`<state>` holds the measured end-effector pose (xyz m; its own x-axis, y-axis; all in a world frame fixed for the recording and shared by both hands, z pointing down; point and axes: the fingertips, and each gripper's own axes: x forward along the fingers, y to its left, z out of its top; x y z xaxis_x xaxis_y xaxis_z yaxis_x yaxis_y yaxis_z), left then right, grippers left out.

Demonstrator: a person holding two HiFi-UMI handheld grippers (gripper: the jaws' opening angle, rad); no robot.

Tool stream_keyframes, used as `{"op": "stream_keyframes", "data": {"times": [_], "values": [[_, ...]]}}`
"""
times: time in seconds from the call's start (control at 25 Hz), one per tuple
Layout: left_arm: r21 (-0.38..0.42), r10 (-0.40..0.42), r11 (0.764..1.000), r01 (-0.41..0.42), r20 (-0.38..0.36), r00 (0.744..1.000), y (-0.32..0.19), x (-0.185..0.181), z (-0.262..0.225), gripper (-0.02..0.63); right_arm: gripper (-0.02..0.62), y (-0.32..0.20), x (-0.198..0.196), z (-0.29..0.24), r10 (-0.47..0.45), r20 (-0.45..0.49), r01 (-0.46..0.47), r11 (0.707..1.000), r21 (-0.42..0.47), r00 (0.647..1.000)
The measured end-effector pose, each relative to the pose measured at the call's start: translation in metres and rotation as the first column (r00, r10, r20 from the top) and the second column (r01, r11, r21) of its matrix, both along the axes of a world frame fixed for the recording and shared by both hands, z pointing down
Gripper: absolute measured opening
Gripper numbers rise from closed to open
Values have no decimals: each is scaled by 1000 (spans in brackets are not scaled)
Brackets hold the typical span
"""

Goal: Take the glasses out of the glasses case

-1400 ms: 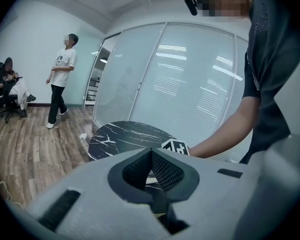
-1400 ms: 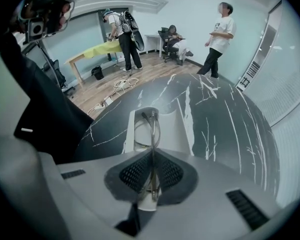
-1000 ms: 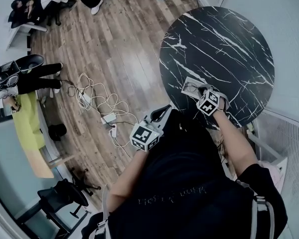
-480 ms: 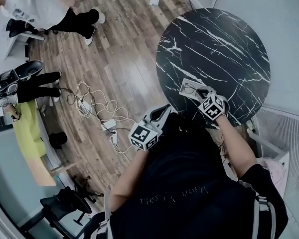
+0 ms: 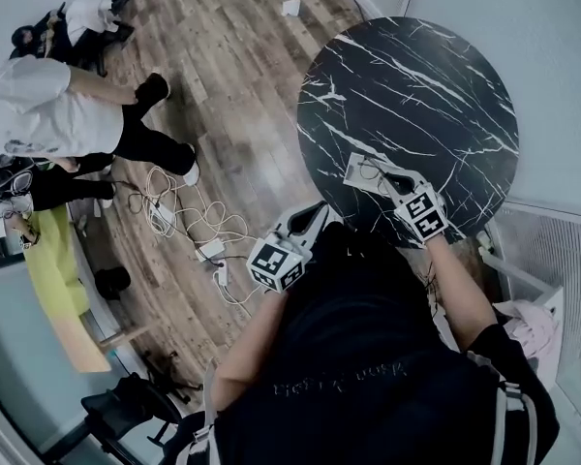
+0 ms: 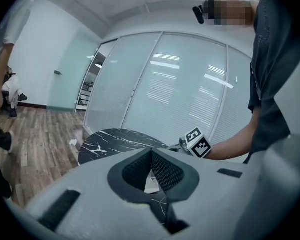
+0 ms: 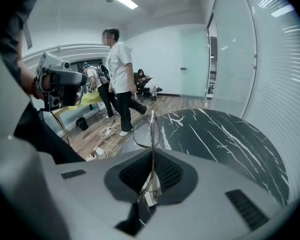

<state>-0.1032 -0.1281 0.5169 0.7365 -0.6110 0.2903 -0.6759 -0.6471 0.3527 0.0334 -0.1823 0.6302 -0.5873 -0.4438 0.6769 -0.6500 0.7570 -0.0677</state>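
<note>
A person in a white shirt [image 5: 48,114] stands on the wood-plank floor [image 5: 232,85] far left, beside a tangle of pale cables [image 5: 189,206]. The left gripper [image 6: 151,154] hangs off the tabletop's near edge, close to the wearer's body, its jaws pressed together with nothing between them. On the round black marble tabletop veined in white [image 5: 416,85], a pale flat rectangular glasses case [image 5: 358,170] lies just inside the near edge. Over it, the right gripper [image 7: 151,156] pinches the thin wire-framed glasses [image 7: 151,126], which stand on edge between its jaws, one lens showing to the left of them. The glasses sit directly above the case, and no view settles whether they have fully cleared it or whether anything else remains inside. The removal appears to be at its lift-out stage, with the grasp made and the frame yet to be carried away. The next move calls for a steady upward draw that holds the slender frame without twisting it, with the light case possibly needing the idle left gripper to keep it from dragging along.
</note>
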Motion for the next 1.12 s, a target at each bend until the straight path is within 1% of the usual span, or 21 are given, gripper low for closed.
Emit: {"op": "stream_keyframes", "data": {"times": [0.16,0.44,0.72,0.84,1.0,1.12], "values": [[1,3,1000,-3,-23,1000,-3,1,-2,20,32,3,8,-11,46,29,-45,999,-16,999],[11,-15,1000,16,-49,999,-11,-3,-7,20,32,8,20,-40,126,118,-124,992,-23,985],[15,-26,1000,27,-57,998,-15,-5,-12,20,32,15,28,-81,163,251,-169,986,1,954],[16,-32,999,33,-64,997,-17,-8,-15,20,32,19,36,-98,188,275,-198,980,8,943],[19,-80,996,82,-90,993,-25,-20,-22,20,32,27,47,-119,216,318,-232,973,15,923],[30,-74,997,77,-88,993,-28,-21,-27,20,32,33,56,-128,225,347,-247,969,20,911]]}}
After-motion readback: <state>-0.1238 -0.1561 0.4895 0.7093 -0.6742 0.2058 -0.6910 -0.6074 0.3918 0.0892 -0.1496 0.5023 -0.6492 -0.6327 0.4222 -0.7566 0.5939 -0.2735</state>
